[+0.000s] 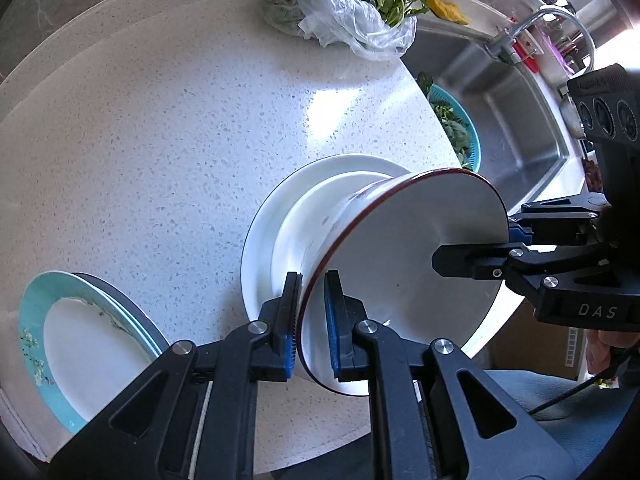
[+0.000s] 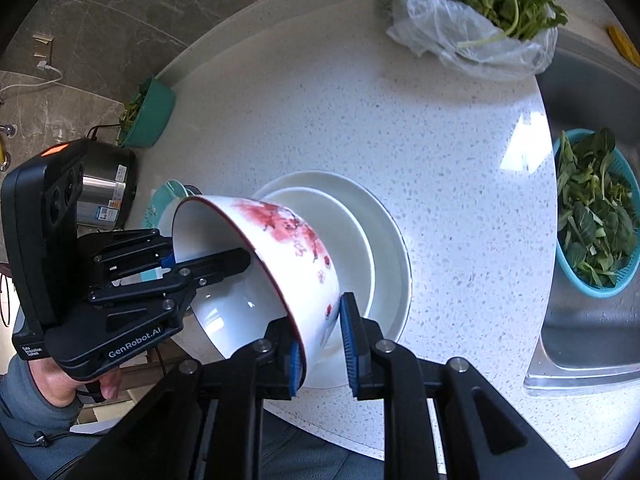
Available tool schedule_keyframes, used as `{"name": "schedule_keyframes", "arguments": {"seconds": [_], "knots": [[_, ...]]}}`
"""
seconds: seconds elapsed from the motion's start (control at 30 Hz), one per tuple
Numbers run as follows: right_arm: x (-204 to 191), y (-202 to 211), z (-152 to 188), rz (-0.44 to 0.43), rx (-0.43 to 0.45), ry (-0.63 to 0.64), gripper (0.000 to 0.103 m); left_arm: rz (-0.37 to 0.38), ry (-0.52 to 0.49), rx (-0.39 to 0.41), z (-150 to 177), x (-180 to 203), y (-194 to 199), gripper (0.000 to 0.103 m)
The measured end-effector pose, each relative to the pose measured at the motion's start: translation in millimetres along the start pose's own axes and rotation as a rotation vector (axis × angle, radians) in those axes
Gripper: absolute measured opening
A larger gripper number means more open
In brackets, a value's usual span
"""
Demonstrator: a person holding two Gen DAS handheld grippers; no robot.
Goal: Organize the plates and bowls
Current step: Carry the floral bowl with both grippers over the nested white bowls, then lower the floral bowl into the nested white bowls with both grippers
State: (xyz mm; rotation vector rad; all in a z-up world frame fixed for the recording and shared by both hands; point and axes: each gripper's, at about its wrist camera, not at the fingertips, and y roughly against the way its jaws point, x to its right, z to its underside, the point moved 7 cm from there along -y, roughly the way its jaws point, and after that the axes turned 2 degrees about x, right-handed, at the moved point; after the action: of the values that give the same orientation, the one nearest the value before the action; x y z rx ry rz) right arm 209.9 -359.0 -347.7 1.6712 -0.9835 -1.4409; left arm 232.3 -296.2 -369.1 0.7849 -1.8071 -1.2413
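A white bowl with a red rim and red flower print point(image 2: 292, 232) is tilted on its side above two stacked white plates point(image 2: 384, 240) on the speckled counter. My left gripper point(image 1: 313, 320) straddles the bowl's rim point(image 1: 400, 240) on one side, one finger inside and one outside. My right gripper point(image 2: 322, 344) straddles the rim on the opposite side in the same way. Each gripper shows in the other's view, my right one at the right edge point(image 1: 472, 256) and my left one at the left point(image 2: 208, 264). A teal flowered plate point(image 1: 80, 340) lies on a dark plate at the lower left.
A plastic bag of leafy greens point(image 2: 480, 12) lies at the back of the counter point(image 1: 180, 140). A blue colander of greens point(image 2: 592, 216) sits in the steel sink point(image 1: 520, 112) on the right. A steel rice cooker point(image 2: 104, 196) and a teal basket point(image 2: 152, 112) stand at the left.
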Motion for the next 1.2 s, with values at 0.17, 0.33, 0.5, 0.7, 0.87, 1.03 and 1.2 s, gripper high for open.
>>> {"name": "schedule_keyframes", "arguments": {"seconds": [0.17,0.33,0.5,0.7,0.87,1.03,1.2], "knots": [[4.1,-9.0,3.8,-0.002,-0.011,-0.019,0.020,-0.011,-0.007,-0.003,0.4,0.5,-11.1,0.010],[6.0,-9.4,0.7,-0.013,-0.004,-0.035,0.020,-0.010,0.000,0.007,-5.3,1.0,-14.8,0.010],[10.5,-3.4,1.9,-0.002,0.016,-0.046,0.023,0.001,0.007,0.013,-8.9,3.0,-20.4,0.014],[4.4,0.4,6.6,0.007,0.022,-0.041,0.036,-0.002,-0.003,0.014,-9.7,5.5,-22.2,0.014],[-1.4,2.1,6.6,0.012,0.024,-0.050,0.044,-0.006,-0.005,0.012,-11.1,6.4,-22.7,0.014],[-2.2,6.2,2.8,0.044,0.038,-0.071,0.047,-0.019,-0.004,0.014,-14.2,7.9,-24.1,0.015],[-7.7,1.8,1.6,0.084,0.031,-0.025,0.050,-0.025,-0.009,0.017,-18.6,9.1,-24.6,0.015]]}}
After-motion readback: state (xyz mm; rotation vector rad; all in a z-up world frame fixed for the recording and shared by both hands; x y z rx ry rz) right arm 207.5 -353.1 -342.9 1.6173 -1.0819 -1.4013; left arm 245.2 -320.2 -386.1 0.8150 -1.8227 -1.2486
